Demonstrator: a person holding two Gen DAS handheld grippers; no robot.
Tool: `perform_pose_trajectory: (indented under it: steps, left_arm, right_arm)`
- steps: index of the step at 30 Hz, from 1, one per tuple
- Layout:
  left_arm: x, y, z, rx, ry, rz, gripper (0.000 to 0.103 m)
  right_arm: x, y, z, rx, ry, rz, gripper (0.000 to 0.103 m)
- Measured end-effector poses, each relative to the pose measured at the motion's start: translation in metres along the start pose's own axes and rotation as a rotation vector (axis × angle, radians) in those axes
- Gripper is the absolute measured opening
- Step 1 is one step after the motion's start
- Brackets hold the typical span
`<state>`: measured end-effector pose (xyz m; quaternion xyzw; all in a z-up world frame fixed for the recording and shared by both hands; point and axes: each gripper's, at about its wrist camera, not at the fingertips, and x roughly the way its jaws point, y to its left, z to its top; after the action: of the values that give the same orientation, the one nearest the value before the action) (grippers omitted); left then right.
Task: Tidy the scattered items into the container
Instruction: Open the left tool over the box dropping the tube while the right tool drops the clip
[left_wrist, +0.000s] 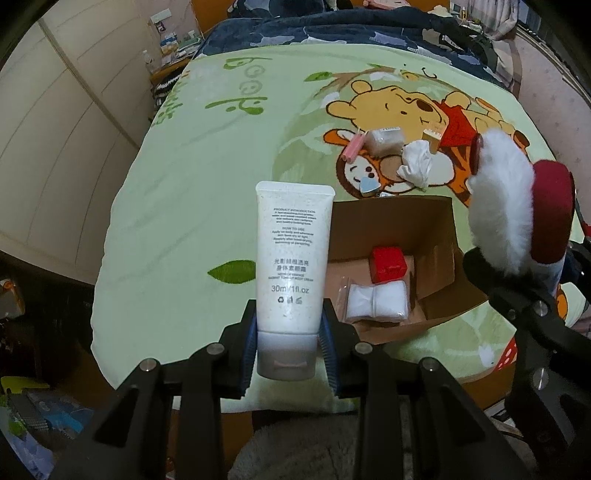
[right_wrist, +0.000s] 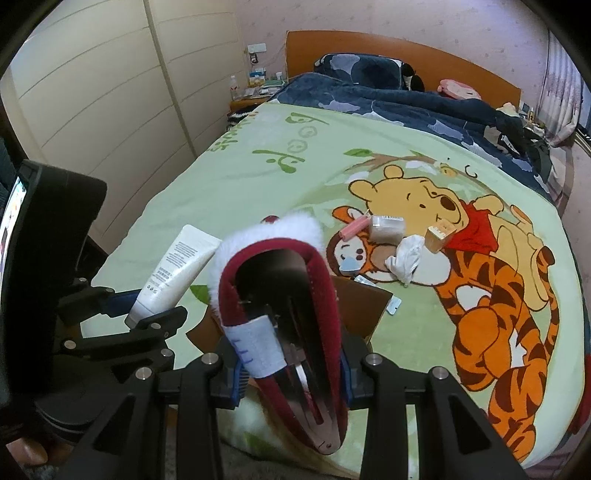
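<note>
Left wrist view: the left tongs (left_wrist: 288, 332) are clamped on a white cream tube (left_wrist: 293, 254) just above its grey cap, tube held upright over the bed (left_wrist: 166, 177) beside the cardboard box (left_wrist: 436, 236). It looks light, squashy and smooth, so low near the stiff cap seems the surest hold. In the box lie a red cube (left_wrist: 389, 264) and a bagged white pad (left_wrist: 376, 301). Beyond it a crumpled tissue (left_wrist: 415, 162) and small bits lie loose on the blanket.

Right wrist view: the right tongs (right_wrist: 291, 363) grip a red slipper (right_wrist: 291, 288) with white fur trim, soft and bulky, held over the box
</note>
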<state>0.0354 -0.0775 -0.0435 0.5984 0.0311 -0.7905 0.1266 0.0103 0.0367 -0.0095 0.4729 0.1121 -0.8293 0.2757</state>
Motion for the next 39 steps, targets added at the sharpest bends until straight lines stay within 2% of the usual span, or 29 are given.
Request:
perform_pose_trajectory:
  steps: [9,17,30,33,34,35,37,39]
  left_arm:
    - [0.008,-0.003,-0.002,0.004,0.030,-0.009,0.032]
    - [0.024,0.001,-0.002,-0.014,0.095,-0.004,0.032]
    - [0.028,-0.010,0.012,0.030,0.086,-0.002,0.032]
    - [0.029,-0.016,0.014,0.055,0.082,0.012,0.032]
    - [0.029,-0.017,0.015,0.064,0.086,0.026,0.037]
    - [0.030,-0.019,0.015,0.073,0.090,0.040,0.051]
    - [0.030,-0.021,0.016,0.085,0.090,0.057,0.071]
    - [0.028,-0.021,0.017,0.086,0.080,0.048,0.073]
  right_arm:
    - [0.007,-0.002,-0.002,0.006,0.029,0.008,0.038]
    - [0.018,-0.005,-0.004,0.028,0.064,0.010,0.038]
    - [0.029,-0.015,0.004,0.038,0.075,-0.011,0.038]
    - [0.034,-0.016,0.005,0.043,0.085,-0.015,0.042]
    - [0.036,-0.017,0.005,0.047,0.089,-0.016,0.046]
    - [0.036,-0.018,0.006,0.053,0.086,-0.020,0.048]
    - [0.036,-0.021,0.006,0.067,0.078,-0.030,0.056]
    - [0.035,-0.024,0.007,0.077,0.068,-0.036,0.063]
